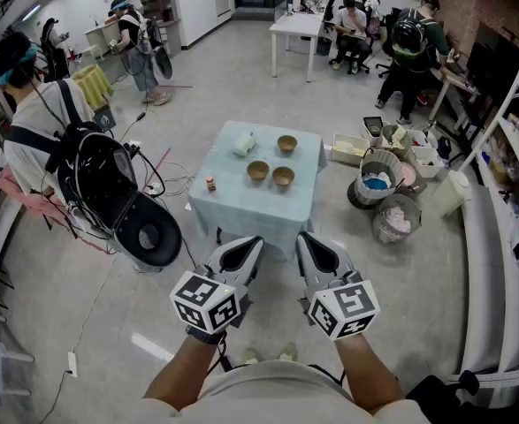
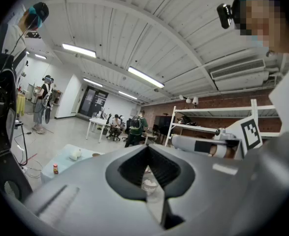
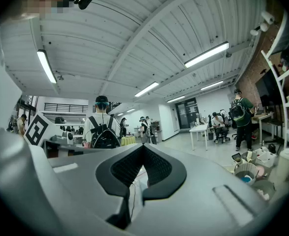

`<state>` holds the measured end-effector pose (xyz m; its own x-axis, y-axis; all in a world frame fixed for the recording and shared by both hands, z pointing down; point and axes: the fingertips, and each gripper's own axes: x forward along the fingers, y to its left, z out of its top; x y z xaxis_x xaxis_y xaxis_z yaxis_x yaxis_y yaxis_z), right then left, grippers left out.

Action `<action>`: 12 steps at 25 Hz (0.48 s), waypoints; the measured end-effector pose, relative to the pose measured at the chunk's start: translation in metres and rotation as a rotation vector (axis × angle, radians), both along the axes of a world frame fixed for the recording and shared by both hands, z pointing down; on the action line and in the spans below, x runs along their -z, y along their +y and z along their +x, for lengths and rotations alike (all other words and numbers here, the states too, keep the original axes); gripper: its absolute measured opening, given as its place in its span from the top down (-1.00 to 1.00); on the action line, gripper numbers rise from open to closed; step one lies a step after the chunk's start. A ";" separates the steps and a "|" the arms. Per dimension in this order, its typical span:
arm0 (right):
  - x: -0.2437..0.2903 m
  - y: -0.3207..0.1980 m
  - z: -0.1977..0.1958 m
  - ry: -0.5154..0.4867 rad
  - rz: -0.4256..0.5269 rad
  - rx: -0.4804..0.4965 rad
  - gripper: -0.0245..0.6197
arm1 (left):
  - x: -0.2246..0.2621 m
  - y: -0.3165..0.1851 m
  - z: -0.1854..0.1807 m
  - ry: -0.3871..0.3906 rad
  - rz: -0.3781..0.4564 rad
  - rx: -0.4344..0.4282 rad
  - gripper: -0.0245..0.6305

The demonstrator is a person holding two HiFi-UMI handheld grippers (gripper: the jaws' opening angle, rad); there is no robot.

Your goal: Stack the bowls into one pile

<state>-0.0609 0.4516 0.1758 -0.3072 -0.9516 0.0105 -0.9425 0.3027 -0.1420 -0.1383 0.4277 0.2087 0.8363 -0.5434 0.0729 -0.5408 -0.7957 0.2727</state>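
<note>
Three tan bowls sat apart on the tabletop [image 1: 241, 203], none nested yet: far bowl [image 1: 286, 143] by the back right, left bowl [image 1: 257, 170] near the middle, right bowl [image 1: 283, 177] just beside it. All were upright, with no visible contents. Also on the light blue cloth were a white object [image 1: 244, 143] at the back left, too small to name, and a small bottle [image 1: 210, 184] near the left edge.

The left tongs [image 1: 247, 247] and right tongs [image 1: 309, 244] were held low in front of the person, well short of the tabletop and pointed toward it. In each gripper view the two pads met at the tips with nothing between them, so both were clenched and empty.

Judged step: approach, before any grasp; stacking not started. The next move likely calls for closing in on the tabletop, releasing one pair of tongs, and pinching a bowl by its rim. The left and right bowls were the nearest pair, so lifting one into the other looked simplest. The far bowl would go on top afterwards. A thin rim could slip in the pinch. The bottle lay close to the left-side reach.
</note>
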 end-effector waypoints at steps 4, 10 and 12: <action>0.000 0.006 -0.002 0.012 0.004 0.003 0.90 | 0.001 0.006 0.000 -0.005 0.017 0.001 0.91; -0.001 0.010 0.000 0.010 0.010 0.004 0.90 | 0.004 0.010 0.002 0.012 0.031 0.004 0.91; 0.002 0.010 0.000 -0.003 0.020 0.005 0.90 | 0.007 0.010 0.002 0.014 0.038 0.007 0.91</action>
<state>-0.0604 0.4615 0.1736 -0.3122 -0.9500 -0.0095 -0.9404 0.3104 -0.1391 -0.1365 0.4379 0.2016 0.8334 -0.5512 0.0401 -0.5425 -0.8021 0.2496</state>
